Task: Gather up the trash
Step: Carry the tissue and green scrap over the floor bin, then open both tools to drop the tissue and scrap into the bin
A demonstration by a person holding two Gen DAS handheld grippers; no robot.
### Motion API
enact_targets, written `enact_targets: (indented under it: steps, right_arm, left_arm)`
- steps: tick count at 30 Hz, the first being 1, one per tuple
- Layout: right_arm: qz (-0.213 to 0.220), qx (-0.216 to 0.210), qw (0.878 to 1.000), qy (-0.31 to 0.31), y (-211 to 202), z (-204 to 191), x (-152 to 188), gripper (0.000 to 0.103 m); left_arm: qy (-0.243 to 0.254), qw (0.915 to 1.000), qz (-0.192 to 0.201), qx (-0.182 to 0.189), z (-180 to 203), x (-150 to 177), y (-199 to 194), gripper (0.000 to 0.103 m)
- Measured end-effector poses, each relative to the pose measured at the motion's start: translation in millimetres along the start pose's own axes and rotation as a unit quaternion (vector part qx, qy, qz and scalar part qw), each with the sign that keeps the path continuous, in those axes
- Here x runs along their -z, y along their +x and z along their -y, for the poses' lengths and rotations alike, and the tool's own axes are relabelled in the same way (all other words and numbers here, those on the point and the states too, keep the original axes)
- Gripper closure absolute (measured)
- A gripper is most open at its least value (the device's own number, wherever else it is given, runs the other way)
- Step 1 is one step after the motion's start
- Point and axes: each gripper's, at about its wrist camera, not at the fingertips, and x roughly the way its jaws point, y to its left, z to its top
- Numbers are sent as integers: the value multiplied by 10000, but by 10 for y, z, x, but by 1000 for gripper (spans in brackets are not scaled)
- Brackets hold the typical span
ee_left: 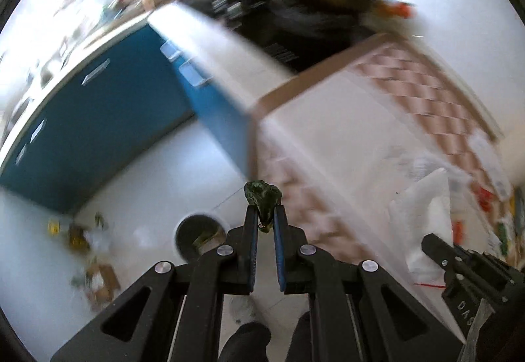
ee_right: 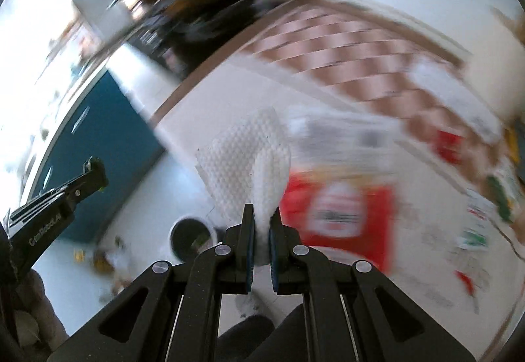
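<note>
**Both grippers loaded, bin on the floor below**

The left gripper (ee_left: 265, 214) is clamped on a dark green scrap (ee_left: 262, 198), a crumpled, glossy wad of thin film that bulges out past the tips of the blue-padded fingers (ee_left: 251, 231). The fingers themselves are flat black plates, nearly parallel, with the wad pinched in the narrow gap between them.

The right gripper (ee_right: 261, 224) is closed on a white paper towel (ee_right: 242, 162). The sheet is soft and embossed with a fine dimpled pattern; it is folded, and fans upward and wide from the pinch point, one ragged corner sticking out to the left. The same towel shows in the left wrist view as a pale sheet (ee_left: 423, 214) above the right gripper's black body.

Below both grippers, on the smooth white floor (ee_left: 147, 185), stands a round bin (ee_left: 197, 237) with a dark inside, seen from above; something greenish lies in it. Left of the bin more litter (ee_left: 88, 240) lies loose on the floor: yellow, brown and white bits, too blurred to name.

A blue cabinet front (ee_left: 98, 132) with small pale handles borders the floor. To the right, a red and white printed packet (ee_right: 338, 214) lies flat on a pale table (ee_right: 229, 93) with a pink checked band, heavily motion-blurred.
</note>
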Motion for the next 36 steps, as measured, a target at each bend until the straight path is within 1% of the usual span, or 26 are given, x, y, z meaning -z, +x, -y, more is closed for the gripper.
enact_targets:
  steps: [3,4,7,11,12,14,15,18,20,21,22,24,28,29,32,33,34,36]
  right_arm:
    - [-251,-113,9987,-438,442,-550,50,95]
    - [-372,-148,9974,-602,652,-782,95,95]
    - [-683,-230,9930,-938,1227,-1305,227,95]
    - [-1053,-316,9855,-1296,2013,-1852,474,95]
    - [-1127,-319,9838,-1359,2186,-1942,532,95]
    - [-1342,-332,9789,-1505,2676,-2146,722,95]
    - [-1434,-326,9774,-1520,2858,-2181,779,96]
    - [-1853,-308,9698,-1559,3636,-2298,1091,96]
    - [-2080,-334,9657,-1517,4060,-2309,1248,96]
    - [-2227,-324,9635,-1454,4338,-2303,1353,96]
    - [-2337,-346,9616,-1396,4560,-2288,1392,96]
    - [-2601,-432,9570,-1207,5013,-2249,1543,95]
    - [-2852,-529,9507,-1098,5724,-2189,1734,95]
    - [-2955,-588,9471,-1105,5893,-2191,1796,95]
    - [-3100,-485,9407,-1287,6312,-2200,1935,94]
    - [-3124,-455,9392,-1352,6405,-2212,1973,94]
    - [-3160,-405,9372,-1423,6503,-2226,2013,93]
    - [-3218,-343,9342,-1500,6599,-2269,2075,89]
  left_arm:
    - [-399,9984,-343,-199,-585,109,388,96]
    - [-546,9970,-470,-271,-801,163,543,96]
    - [-922,9919,-773,-410,-1340,331,994,96]
    - [-1424,9828,-1125,-330,-1917,615,1641,96]
    - [-1575,9793,-1254,-203,-2071,725,1880,96]
    - [-1796,9726,-1473,-26,-2272,862,2234,96]
    - [-1915,9683,-1599,119,-2365,953,2455,96]
    - [-2249,9525,-1982,536,-2588,1236,3120,96]
    - [-2473,9386,-2243,869,-2702,1430,3600,96]
    - [-2552,9332,-2326,996,-2731,1493,3770,96]
    - [-2640,9259,-2436,1169,-2767,1573,3994,96]
    - [-2788,9167,-2561,1280,-2817,1685,4322,96]
    - [-2843,9079,-2803,1280,-2890,1865,4856,95]
    - [-2798,9084,-2858,1220,-2892,1895,4946,95]
    - [-2630,9105,-2969,1168,-2907,1978,5129,94]
    - [-2563,9124,-2997,1100,-2911,2003,5167,92]
    - [-2510,9143,-3009,1024,-2940,2026,5196,87]
    - [-2479,9187,-2942,899,-2986,2054,5198,52]
